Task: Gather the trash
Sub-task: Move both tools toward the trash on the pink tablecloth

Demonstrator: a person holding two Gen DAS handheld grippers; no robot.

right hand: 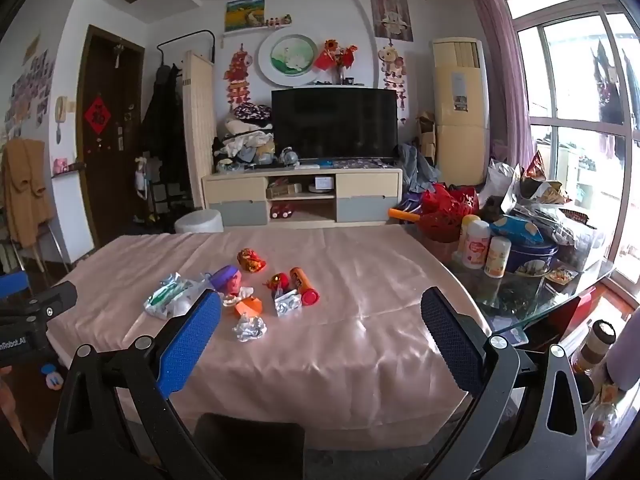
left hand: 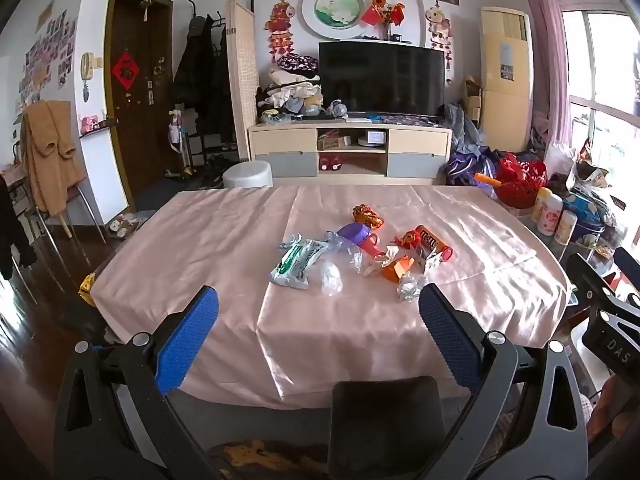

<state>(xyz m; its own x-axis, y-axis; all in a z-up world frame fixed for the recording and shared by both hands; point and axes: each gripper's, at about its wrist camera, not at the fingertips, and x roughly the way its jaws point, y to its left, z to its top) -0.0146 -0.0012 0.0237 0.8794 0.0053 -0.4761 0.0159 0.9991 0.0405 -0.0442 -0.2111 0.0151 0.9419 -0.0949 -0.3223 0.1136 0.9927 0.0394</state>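
A heap of trash lies mid-table on a pink cloth (left hand: 224, 240): a green-and-white wrapper (left hand: 298, 261), clear plastic (left hand: 331, 277), a purple-lidded pink cup (left hand: 362, 237), an orange M&M's tube (left hand: 434, 242), a red-gold wrapper (left hand: 367, 215), an orange paper piece (left hand: 397, 267) and a foil ball (left hand: 410, 286). My left gripper (left hand: 318, 304) is open and empty, above the near table edge, short of the heap. My right gripper (right hand: 320, 308) is open and empty, to the right of the heap; the foil ball (right hand: 250, 328) lies nearest its left finger.
A black chair back (left hand: 386, 424) stands at the near table edge. Bottles (right hand: 476, 242), a blue tin (right hand: 532, 258) and bags crowd a glass table (right hand: 560, 300) on the right. A white stool (left hand: 248, 174) and a TV cabinet (left hand: 348, 150) stand beyond the table.
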